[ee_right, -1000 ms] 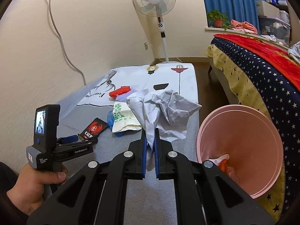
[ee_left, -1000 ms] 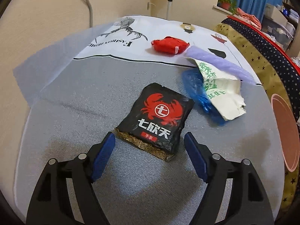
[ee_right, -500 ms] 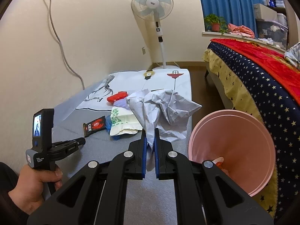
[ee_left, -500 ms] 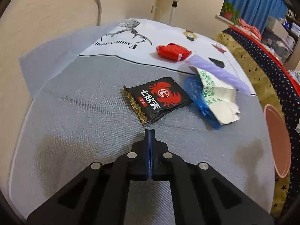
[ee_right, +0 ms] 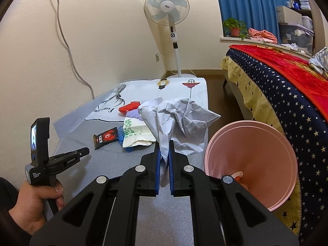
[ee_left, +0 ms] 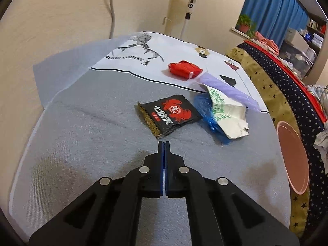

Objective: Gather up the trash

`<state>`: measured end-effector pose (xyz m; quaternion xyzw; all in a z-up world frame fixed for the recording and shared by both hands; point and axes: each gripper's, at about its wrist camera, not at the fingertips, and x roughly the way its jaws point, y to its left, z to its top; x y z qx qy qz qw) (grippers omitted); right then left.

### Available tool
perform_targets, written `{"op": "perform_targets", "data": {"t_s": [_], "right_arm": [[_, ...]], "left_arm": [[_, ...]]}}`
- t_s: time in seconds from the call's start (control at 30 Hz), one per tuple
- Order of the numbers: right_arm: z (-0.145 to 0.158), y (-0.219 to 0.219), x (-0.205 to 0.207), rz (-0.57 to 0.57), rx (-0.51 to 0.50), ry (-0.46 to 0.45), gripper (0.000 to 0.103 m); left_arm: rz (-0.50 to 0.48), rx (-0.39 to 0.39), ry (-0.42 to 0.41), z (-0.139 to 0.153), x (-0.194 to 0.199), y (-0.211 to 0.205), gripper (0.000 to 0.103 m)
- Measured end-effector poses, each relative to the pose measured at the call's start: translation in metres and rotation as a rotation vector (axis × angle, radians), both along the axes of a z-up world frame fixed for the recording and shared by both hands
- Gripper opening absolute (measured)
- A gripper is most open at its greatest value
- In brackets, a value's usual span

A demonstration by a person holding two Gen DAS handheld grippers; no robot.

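My right gripper (ee_right: 164, 143) is shut on a crumpled grey-white paper (ee_right: 180, 119), held above the grey mat, left of the pink bin (ee_right: 252, 164). My left gripper (ee_left: 164, 142) is shut and empty, just short of a black crab-print packet (ee_left: 170, 114) lying flat; the left gripper also shows in the right wrist view (ee_right: 82, 150). Beyond the packet lie a blue plastic wrapper (ee_left: 207, 110), a white bamboo-print bag (ee_left: 227, 110), a purple wrapper (ee_left: 225, 90) and a red packet (ee_left: 184, 69).
The pink bin (ee_left: 293, 160) holds some trash and leans against a star-patterned bed (ee_right: 287, 94) on the right. A wall runs along the left. A standing fan (ee_right: 167, 8) is at the far end of the white printed cloth (ee_left: 143, 51).
My left gripper has closed empty and drawn back from the black packet, which has turned on the mat. My right gripper keeps the paper and has shifted slightly toward the bin.
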<state>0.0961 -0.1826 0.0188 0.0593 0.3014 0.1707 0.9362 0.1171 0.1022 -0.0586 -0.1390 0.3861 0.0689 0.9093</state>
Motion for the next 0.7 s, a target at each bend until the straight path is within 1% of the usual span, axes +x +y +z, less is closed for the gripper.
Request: {"op": "perform_targets", "data": {"t_s": [0.07,0.13,0.17,0.2,0.23,0.27,0.33,0.4,0.5,0.6,0.7], "right_arm": [[0.0,0.0,0.002,-0.001,0.012,-0.001,0.007],[-0.002,0.001,0.005,0.0,0.022,0.002,0.007],[-0.003,0.001,0.006,0.002,0.025,0.005,0.007],[-0.005,0.002,0.007,0.004,0.027,0.009,0.007],[-0.007,0.003,0.009,0.007,0.026,0.012,0.007],[-0.009,0.005,0.01,0.01,0.024,0.016,0.007],[-0.011,0.005,0.013,0.011,0.026,0.022,0.007],[-0.013,0.004,0.016,0.006,0.033,0.03,0.007],[-0.013,0.003,0.017,0.001,0.039,0.031,0.007],[-0.013,0.002,0.018,-0.002,0.039,0.032,0.007],[-0.015,0.002,0.018,-0.003,0.035,0.035,0.007]], "left_arm": [[0.025,-0.002,-0.004,-0.002,0.0,0.004,0.001],[0.045,-0.007,-0.011,-0.003,0.0,0.01,0.006],[0.055,-0.007,-0.012,-0.004,0.001,0.012,0.017],[0.073,-0.005,-0.012,-0.005,0.002,0.016,0.025],[0.087,-0.006,-0.013,-0.005,0.002,0.019,0.04],[0.107,-0.009,-0.014,-0.006,0.003,0.023,0.045],[0.131,-0.03,-0.012,-0.008,0.006,0.029,0.046],[0.129,-0.054,-0.015,-0.009,0.013,0.029,0.05],[0.103,-0.046,-0.021,-0.008,0.024,0.02,0.056],[0.099,-0.055,-0.015,-0.01,0.037,0.016,0.057],[0.132,-0.072,0.009,-0.016,0.05,0.019,0.058]]}}
